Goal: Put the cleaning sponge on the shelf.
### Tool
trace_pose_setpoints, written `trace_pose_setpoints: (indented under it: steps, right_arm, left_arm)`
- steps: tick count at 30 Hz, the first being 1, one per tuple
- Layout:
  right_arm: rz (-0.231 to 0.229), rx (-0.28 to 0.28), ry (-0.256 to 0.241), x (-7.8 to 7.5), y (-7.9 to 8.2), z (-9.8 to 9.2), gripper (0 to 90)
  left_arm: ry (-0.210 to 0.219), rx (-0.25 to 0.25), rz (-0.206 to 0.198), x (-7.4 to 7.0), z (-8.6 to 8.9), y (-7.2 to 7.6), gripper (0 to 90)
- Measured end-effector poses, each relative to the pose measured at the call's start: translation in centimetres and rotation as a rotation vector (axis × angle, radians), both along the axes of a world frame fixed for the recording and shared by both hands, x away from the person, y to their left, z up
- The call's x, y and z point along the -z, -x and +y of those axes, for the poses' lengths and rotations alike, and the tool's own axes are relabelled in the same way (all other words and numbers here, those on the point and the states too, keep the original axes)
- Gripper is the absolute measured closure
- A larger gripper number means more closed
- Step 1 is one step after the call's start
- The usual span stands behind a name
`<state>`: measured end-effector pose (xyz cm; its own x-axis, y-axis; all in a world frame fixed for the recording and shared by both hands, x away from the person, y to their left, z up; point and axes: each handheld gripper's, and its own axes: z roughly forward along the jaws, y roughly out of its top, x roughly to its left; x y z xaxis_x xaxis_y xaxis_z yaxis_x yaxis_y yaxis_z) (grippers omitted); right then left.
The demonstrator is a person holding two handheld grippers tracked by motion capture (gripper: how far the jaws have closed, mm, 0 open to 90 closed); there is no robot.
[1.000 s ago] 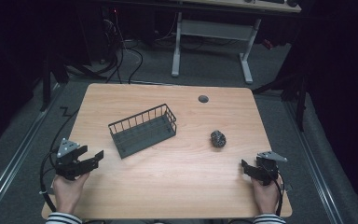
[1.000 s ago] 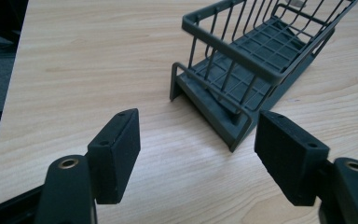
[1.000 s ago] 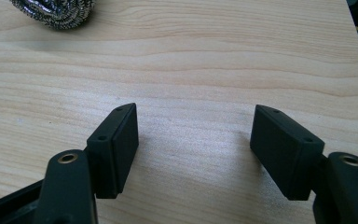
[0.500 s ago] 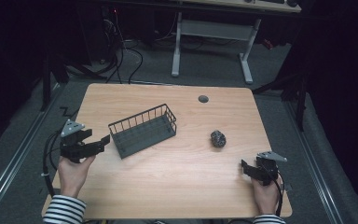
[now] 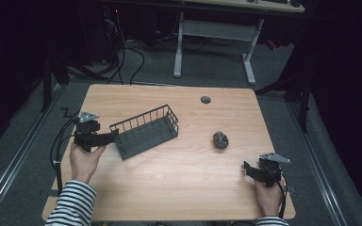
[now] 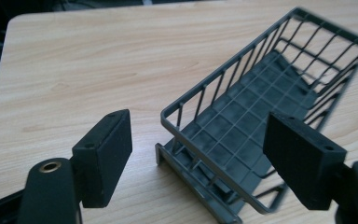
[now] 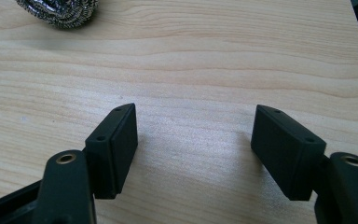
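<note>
Wire basket (image 5: pixel 145 131) mid-table, left of scourer (image 5: pixel 220 140). Left gripper (image 6: pixel 198 158) wide, jaws straddling basket's near end wall, apart from it — likely lined up to grip. Right gripper (image 7: pixel 193 144) wide, empty, low over bare table (image 5: pixel 179 188), seemingly waiting.

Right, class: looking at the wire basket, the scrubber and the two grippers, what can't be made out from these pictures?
- Wire basket, left gripper view: its near corner is cut off by the bottom edge, its far end blurred.
- Steel scrubber, right gripper view: cut off by the top edge; in the high view too small for detail.
- Left gripper, high view: too small to tell whether it touches the basket.
</note>
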<state>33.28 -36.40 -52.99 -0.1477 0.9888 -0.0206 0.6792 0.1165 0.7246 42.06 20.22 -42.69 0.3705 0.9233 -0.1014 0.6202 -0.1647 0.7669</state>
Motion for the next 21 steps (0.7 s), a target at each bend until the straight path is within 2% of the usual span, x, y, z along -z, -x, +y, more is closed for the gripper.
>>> trace_pose_setpoints:
  steps: [8,14,21]
  right_arm:
    - [-0.001,-0.002,0.002,0.0,0.0,0.0,31.6]
    - [-0.002,-0.003,0.001,0.0,0.0,0.0,31.6]
    - [0.000,-0.002,0.001,0.0,0.0,0.0,31.6]
  left_arm:
    - [-0.032,-0.021,0.037,1.3,-0.7,-1.4,29.1]
    - [-0.059,-0.020,0.051,2.1,-1.0,-2.0,32.6]
    - [-0.065,-0.009,0.055,2.5,-1.5,-2.3,41.0]
